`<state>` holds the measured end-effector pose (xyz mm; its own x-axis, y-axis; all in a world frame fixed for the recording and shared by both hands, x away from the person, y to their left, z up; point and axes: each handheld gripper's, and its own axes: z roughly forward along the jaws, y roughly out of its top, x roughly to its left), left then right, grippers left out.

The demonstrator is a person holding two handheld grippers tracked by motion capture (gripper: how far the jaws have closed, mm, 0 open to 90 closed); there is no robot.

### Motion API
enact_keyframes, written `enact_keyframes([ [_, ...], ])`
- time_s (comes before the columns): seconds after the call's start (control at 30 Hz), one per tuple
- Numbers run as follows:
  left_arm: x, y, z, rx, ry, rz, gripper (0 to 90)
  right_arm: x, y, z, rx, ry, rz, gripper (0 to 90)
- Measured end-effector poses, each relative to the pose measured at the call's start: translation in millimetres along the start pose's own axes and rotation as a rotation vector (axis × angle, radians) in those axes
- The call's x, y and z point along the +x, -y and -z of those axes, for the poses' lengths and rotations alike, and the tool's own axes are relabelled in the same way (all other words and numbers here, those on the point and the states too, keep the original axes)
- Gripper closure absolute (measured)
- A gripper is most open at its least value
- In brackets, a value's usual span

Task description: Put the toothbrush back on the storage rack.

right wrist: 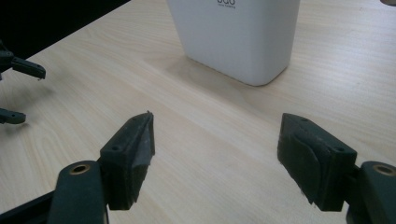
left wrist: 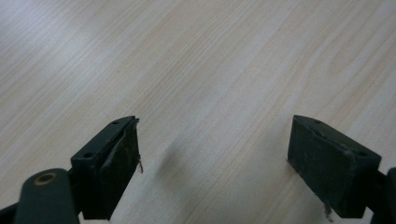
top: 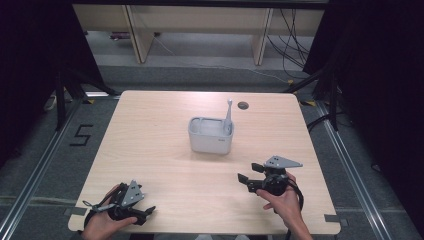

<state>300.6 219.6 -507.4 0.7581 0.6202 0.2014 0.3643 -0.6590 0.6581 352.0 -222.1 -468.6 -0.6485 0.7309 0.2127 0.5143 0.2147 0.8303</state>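
While both claws gape empty, white caddy [top: 210, 136] ahead of right claw [top: 248, 178], left claw [top: 148, 212] well apart, perhaps a brush [top: 228, 116] inside.

The right gripper [right wrist: 215, 158] holds its two black jaws wide apart above the pale wood-grain table [right wrist: 219, 121], with nothing between them. Ahead stands a white, round-cornered plastic container [right wrist: 236, 37], resting on the table. At the far left edge, the other gripper's black jaw tips [right wrist: 18, 91] show, spread apart.
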Motion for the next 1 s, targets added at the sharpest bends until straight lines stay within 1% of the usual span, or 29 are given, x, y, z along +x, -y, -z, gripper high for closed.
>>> enact_keyframes([
  [0.03,0.1,0.0,0.1,0.002,-0.001,-0.003,16.2,-0.3,1.6,0.2,-0.009,0.001,0.006,28.2],
  [0.07,-0.1,0.0,-0.1,0.000,0.000,-0.001,16.2,0.8,2.6,1.1,0.002,-0.005,-0.012,28.1],
  [0.1,-0.1,0.0,-0.1,0.001,0.001,0.000,16.2,0.0,3.9,0.3,-0.004,-0.014,0.000,28.0],
  [0.13,0.1,0.0,0.0,0.003,0.000,-0.002,16.2,0.6,5.4,1.5,0.003,-0.008,-0.013,27.9],
  [0.17,0.1,-0.1,0.0,0.003,-0.001,-0.003,16.2,0.7,6.5,1.9,0.004,-0.001,-0.002,27.6],
  [0.2,0.1,-0.1,0.1,0.003,-0.001,-0.003,16.2,1.3,8.2,1.6,0.005,-0.014,-0.012,27.4],
  [0.23,0.1,-0.1,0.0,0.003,-0.001,-0.002,16.2,1.4,8.5,2.9,0.013,-0.001,-0.004,27.3],
  [0.27,0.1,-0.1,0.0,0.003,-0.001,-0.002,16.2,4.1,10.2,2.4,0.016,-0.019,-0.040,27.2],
  [0.3,-0.1,0.0,-0.2,0.001,-0.001,0.000,16.2,2.4,10.8,2.6,0.013,-0.018,-0.018,27.1],
  [0.33,-0.1,0.0,-0.2,0.002,0.000,-0.001,16.2,4.6,11.2,4.1,0.026,-0.014,-0.034,27.0],
  [0.37,-0.1,0.0,-0.2,0.002,-0.001,0.000,16.2,5.3,11.7,4.7,0.024,-0.013,-0.032,27.0],
  [0.4,-0.1,0.0,-0.2,0.001,-0.001,-0.001,16.2,4.4,12.5,3.5,0.009,-0.007,-0.013,26.9],
  [0.47,0.1,0.0,0.0,0.002,-0.002,-0.003,16.2,6.5,13.1,6.1,0.024,-0.018,-0.029,26.6],
  [0.5,-0.1,0.0,-0.1,0.001,-0.001,-0.001,16.2,5.3,13.4,5.9,0.013,-0.017,-0.009,26.5],
  [0.57,-0.1,0.0,-0.1,0.002,-0.001,-0.002,16.2,7.2,15.1,6.6,0.018,-0.024,-0.032,26.1],
  [0.6,-0.1,0.0,-0.1,0.002,-0.001,-0.003,16.2,5.5,15.8,6.2,0.010,-0.013,-0.007,25.7],
  [0.63,-0.2,0.0,-0.1,0.002,-0.001,-0.002,16.2,6.0,16.4,6.5,0.012,-0.032,-0.018,25.3],
  [0.67,-0.1,0.0,-0.1,0.002,-0.001,-0.003,16.2,6.1,17.1,7.4,0.018,-0.029,-0.023,24.6],
  [0.7,-0.1,0.0,-0.1,0.002,-0.001,-0.003,16.2,7.7,18.0,7.9,0.020,-0.027,-0.038,24.2],
  [0.73,-0.1,0.0,-0.1,0.002,-0.001,-0.003,16.2,5.8,18.4,7.8,0.013,-0.017,-0.005,23.7],
  [0.77,-0.2,0.0,-0.1,0.002,-0.001,-0.003,16.2,7.6,19.3,8.5,0.012,-0.029,-0.028,22.9],
  [0.8,-0.2,-0.1,-0.1,0.002,-0.001,-0.003,16.2,6.0,19.5,9.4,0.016,-0.021,-0.004,21.9],
  [0.83,-0.1,-0.1,0.0,0.002,-0.002,-0.003,16.2,5.8,20.3,9.7,0.018,-0.017,-0.001,21.0],
  [0.87,-0.2,0.0,-0.1,0.001,-0.001,-0.002,16.2,7.6,21.1,10.5,0.020,-0.021,-0.025,20.3],
  [0.9,-0.1,0.0,-0.1,0.002,-0.001,-0.002,16.2,6.9,22.2,11.1,0.027,-0.020,-0.016,18.9],
  [0.93,-0.1,0.0,-0.2,0.002,-0.002,-0.002,16.2,7.1,23.1,11.3,0.028,-0.015,-0.021,17.5],
  [0.97,-0.1,0.0,-0.1,0.002,-0.001,-0.003,16.2,6.8,23.5,12.3,0.032,-0.003,-0.012,17.4],
  [1.0,-0.1,0.0,-0.1,0.002,-0.001,-0.003,16.2,8.7,24.9,12.6,0.044,-0.019,-0.037,17.7],
])
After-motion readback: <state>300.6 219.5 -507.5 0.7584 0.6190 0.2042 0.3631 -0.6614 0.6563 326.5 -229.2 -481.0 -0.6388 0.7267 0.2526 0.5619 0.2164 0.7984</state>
